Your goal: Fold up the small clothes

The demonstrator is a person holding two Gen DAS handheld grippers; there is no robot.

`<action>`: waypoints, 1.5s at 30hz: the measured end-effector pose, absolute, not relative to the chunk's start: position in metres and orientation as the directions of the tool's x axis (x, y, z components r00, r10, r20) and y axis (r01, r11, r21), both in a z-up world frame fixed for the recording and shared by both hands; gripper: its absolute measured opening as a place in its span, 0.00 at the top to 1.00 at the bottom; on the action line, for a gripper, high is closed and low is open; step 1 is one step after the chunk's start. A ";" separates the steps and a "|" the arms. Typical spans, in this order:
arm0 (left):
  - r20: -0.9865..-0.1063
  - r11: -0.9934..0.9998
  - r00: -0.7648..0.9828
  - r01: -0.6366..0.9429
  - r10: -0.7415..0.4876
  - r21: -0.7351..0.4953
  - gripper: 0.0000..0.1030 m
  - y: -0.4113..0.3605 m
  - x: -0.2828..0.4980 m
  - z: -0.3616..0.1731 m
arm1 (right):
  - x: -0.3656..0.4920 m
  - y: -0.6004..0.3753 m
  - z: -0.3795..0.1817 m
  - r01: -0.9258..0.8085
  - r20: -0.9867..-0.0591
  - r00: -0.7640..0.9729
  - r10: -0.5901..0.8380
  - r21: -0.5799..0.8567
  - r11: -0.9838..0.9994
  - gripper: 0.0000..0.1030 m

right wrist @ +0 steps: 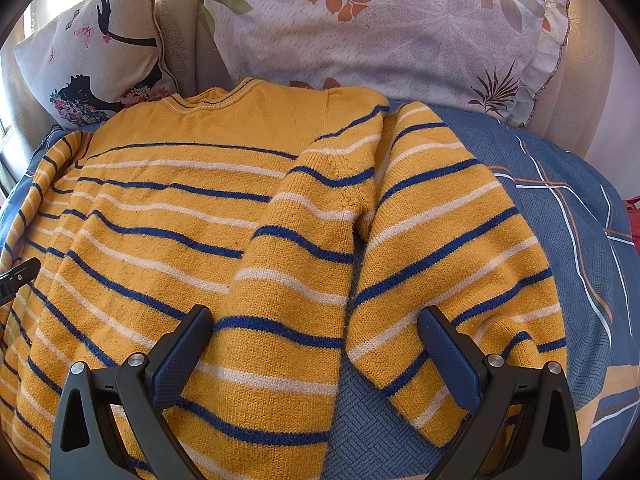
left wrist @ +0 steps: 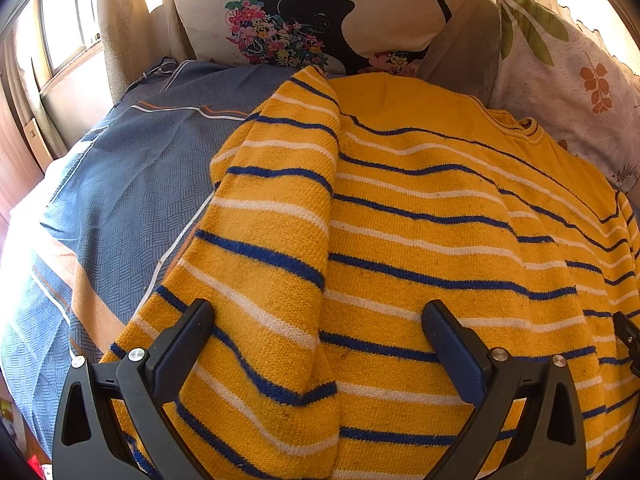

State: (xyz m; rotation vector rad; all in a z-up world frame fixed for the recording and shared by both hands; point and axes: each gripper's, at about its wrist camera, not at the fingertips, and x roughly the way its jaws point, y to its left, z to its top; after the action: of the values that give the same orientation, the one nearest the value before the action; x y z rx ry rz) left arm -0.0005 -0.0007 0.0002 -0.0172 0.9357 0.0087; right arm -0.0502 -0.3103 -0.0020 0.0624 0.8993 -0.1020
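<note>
The sweater (left wrist: 420, 240) is lying flat on the bed (left wrist: 120, 208), filling the middle and right of the left wrist view and the left and centre of the right wrist view, with its neck toward the pillows (right wrist: 380, 32) at the top of the frame. In the left wrist view one sleeve (left wrist: 272, 216) is lying folded in over the body, left of centre; in the right wrist view the other sleeve (right wrist: 440, 264) is hanging down at centre right, still out to the side on the blue sheet. The left tongs (left wrist: 318, 328) are standing wide and holding nothing, hovering over the folded sleeve and hem at the bottom of the frame. The right tongs (right wrist: 316, 332) are likewise gaping wide and empty, straddling the gap between body and loose sleeve. The risk from here, as I judge it, is in the knit itself (thick, soft and loose): a pinch that is catching only the top layer could be dragging the folded sleeve open again, and a lift from one side could be skewing the body on the soft, yielding bed, leaving a crooked fold. No containers are showing in either view, so nothing is being held in one.
</note>
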 end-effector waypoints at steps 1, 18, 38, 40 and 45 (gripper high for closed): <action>-0.805 1.000 0.593 -0.015 0.001 -0.010 0.00 0.000 0.000 0.000 | -0.050 -0.310 -0.002 0.115 -0.784 0.618 -0.062 0.012 0.993 0.00; -0.804 0.999 0.595 -0.037 0.012 -0.012 0.00 0.004 0.004 -0.001 | -0.047 -0.312 -0.002 0.113 -0.780 0.623 -0.056 0.019 0.993 0.00; -0.821 0.998 0.568 -0.051 0.055 0.031 0.00 0.004 0.004 0.000 | -0.047 -0.311 -0.001 0.118 -0.779 0.624 -0.065 0.011 0.993 0.00; -0.821 0.998 0.569 -0.049 0.048 0.024 0.00 0.004 0.004 0.000 | -0.047 -0.311 -0.001 0.117 -0.779 0.623 -0.064 0.012 0.993 0.00; -0.833 0.999 0.553 -0.040 0.014 -0.010 0.00 0.004 0.007 -0.001 | -0.043 -0.312 -0.001 0.118 -0.798 0.601 -0.053 0.023 0.993 0.00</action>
State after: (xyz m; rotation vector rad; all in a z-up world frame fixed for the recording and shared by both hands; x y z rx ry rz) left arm 0.0067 0.0037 -0.0011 -0.0285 0.9850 0.0319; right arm -0.0434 -0.3117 -0.0006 0.0755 0.9214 -0.0990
